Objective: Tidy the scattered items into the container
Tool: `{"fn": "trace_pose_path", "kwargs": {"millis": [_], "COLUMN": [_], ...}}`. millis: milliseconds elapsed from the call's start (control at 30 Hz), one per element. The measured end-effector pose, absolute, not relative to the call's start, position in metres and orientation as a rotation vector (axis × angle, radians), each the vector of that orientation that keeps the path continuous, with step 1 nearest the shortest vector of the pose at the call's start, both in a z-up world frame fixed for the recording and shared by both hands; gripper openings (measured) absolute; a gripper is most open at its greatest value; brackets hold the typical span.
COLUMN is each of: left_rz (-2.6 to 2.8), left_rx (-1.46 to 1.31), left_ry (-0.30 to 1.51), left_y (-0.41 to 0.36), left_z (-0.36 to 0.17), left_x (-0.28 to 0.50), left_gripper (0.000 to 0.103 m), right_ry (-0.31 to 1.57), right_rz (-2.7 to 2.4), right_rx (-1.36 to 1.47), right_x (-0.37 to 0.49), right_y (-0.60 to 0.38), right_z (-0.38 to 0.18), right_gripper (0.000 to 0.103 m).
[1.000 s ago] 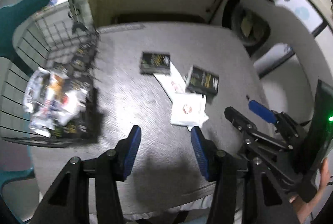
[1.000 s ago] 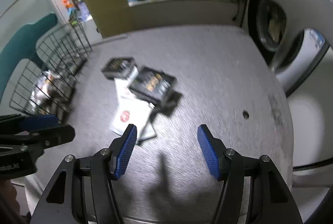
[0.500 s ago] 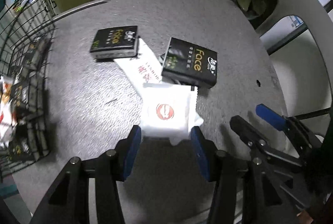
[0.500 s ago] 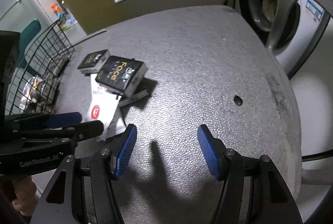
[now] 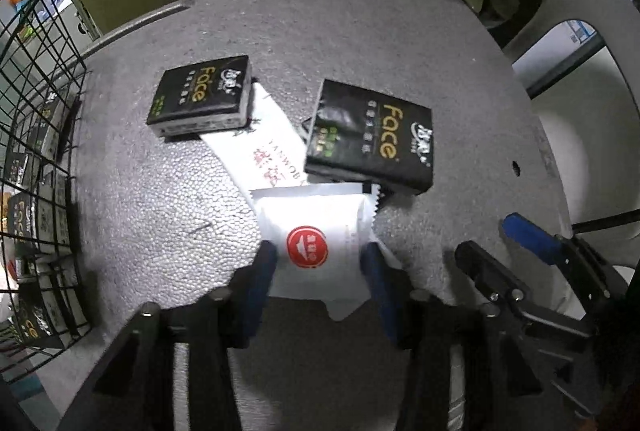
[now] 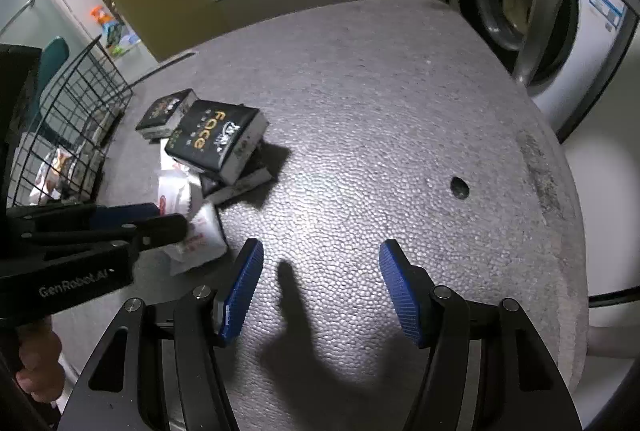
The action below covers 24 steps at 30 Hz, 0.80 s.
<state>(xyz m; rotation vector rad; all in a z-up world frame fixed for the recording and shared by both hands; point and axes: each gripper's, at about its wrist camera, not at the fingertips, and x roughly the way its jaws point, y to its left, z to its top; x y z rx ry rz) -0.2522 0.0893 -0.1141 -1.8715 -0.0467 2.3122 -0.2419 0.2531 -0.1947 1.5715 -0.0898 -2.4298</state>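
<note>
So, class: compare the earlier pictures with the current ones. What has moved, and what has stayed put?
The left gripper has come down over the white sachet with the red round logo, and its jaws are closing on it. The right gripper stays open over bare table. The two black "Face" packs and the black wire basket have not moved.

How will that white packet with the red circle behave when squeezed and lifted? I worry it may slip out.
The white packet looks soft and puffy, so it will likely give as the left gripper jaws close around it. Its film looks glossy, perhaps slippery. Probably light; its serrated edges may flop.
</note>
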Motion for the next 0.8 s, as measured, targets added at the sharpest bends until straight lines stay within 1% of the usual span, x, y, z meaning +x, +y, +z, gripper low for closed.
{"fn": "trace_pose_path", "kwargs": {"millis": [33,67,100,133,200,400,533,700,800], "left_rz": [2.309,2.309,2.31,2.303,2.288,2.32,2.362,2.383,2.373], "left_rx": [-1.87,-1.87,-1.871,-1.874,-1.88,-1.866,-1.826,-1.871,-1.878], "left_ry": [-0.049,-0.052,-0.06,-0.078,-0.101,-0.119,-0.111,-0.038,-0.07], "left_y": [0.088,0.085,0.082,0.078,0.071,0.051,0.038,0.032,0.033], "left_z": [-0.113,-0.112,-0.111,-0.109,-0.106,-0.092,-0.082,-0.095,-0.104], "left_x": [-0.251,-0.25,-0.248,-0.246,-0.243,-0.227,-0.224,-0.231,-0.235], "left_gripper": [0.035,0.031,0.018,0.012,0.005,0.005,0.007,0.009,0.01], "right_ry": [-0.088,-0.087,-0.085,-0.081,-0.076,-0.078,-0.015,-0.005,0.006], "right_rz": [-2.427,-2.423,-2.421,-2.419,-2.41,-2.373,-2.371,-2.387,-2.39], "right_rx": [1.569,1.566,1.563,1.559,1.553,1.523,1.511,1.527,1.523], "right_x": [-0.242,-0.242,-0.242,-0.241,-0.241,-0.237,-0.236,-0.245,-0.25], "right_y": [0.251,0.248,0.245,0.242,0.237,0.219,0.207,0.204,0.201], "right_z": [-0.194,-0.194,-0.194,-0.194,-0.193,-0.188,-0.186,-0.191,-0.192], "right_gripper": [0.061,0.061,0.061,0.061,0.061,0.061,0.061,0.061,0.061]}}
